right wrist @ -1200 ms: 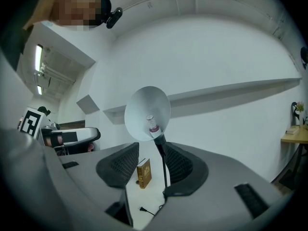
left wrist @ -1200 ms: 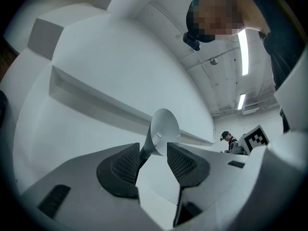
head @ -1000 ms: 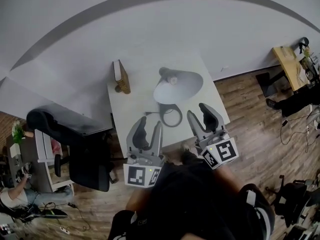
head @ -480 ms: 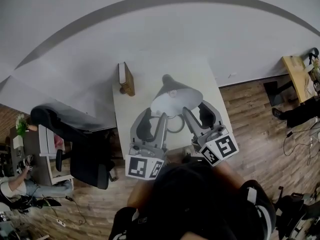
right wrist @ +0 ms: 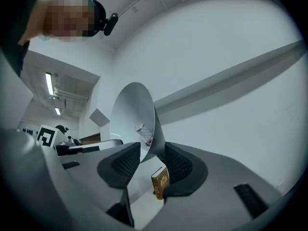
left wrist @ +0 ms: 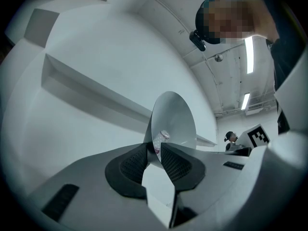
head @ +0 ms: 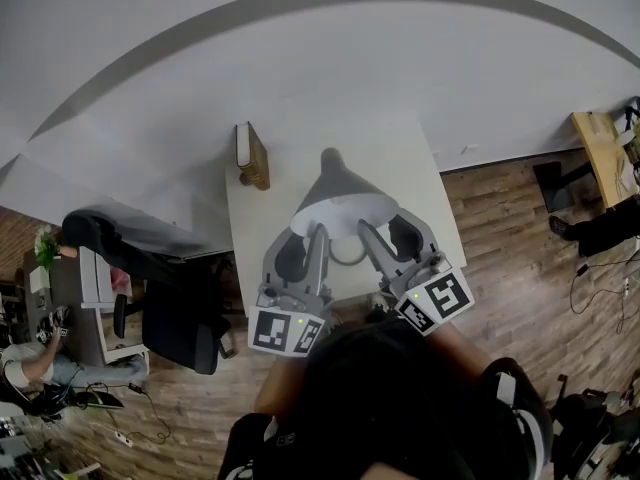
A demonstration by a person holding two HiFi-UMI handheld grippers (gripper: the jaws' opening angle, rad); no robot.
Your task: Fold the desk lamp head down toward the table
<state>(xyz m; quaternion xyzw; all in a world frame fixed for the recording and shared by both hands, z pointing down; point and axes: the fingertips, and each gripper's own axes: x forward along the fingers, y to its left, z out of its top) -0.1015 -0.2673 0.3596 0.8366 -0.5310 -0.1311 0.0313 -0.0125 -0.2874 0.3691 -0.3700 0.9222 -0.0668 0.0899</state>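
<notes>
The desk lamp's grey cone shade (head: 335, 183) stands on the white table (head: 400, 158), its white mouth facing me. My left gripper (head: 300, 236) is at the shade's near left rim and my right gripper (head: 385, 223) at its near right rim. In the left gripper view the jaws (left wrist: 155, 150) are closing and both pads press the thin edge of the shade (left wrist: 175, 119); the bulb (left wrist: 161, 137) shows inside. In the right gripper view the jaws (right wrist: 147, 153) are closing with the shade rim (right wrist: 132, 114) between them, and a gap remains beside it.
A brown book (head: 250, 155) stands upright at the table's far left, also seen between the right jaws (right wrist: 160, 182). A black office chair (head: 180, 318) is left of the table. A wooden desk (head: 600, 148) is far right. A white wall runs behind the table.
Both grippers have moved forward from the table's near edge up to the shade's rim. The left jaws have narrowed onto the rim. The shade now sits between the two grippers.
</notes>
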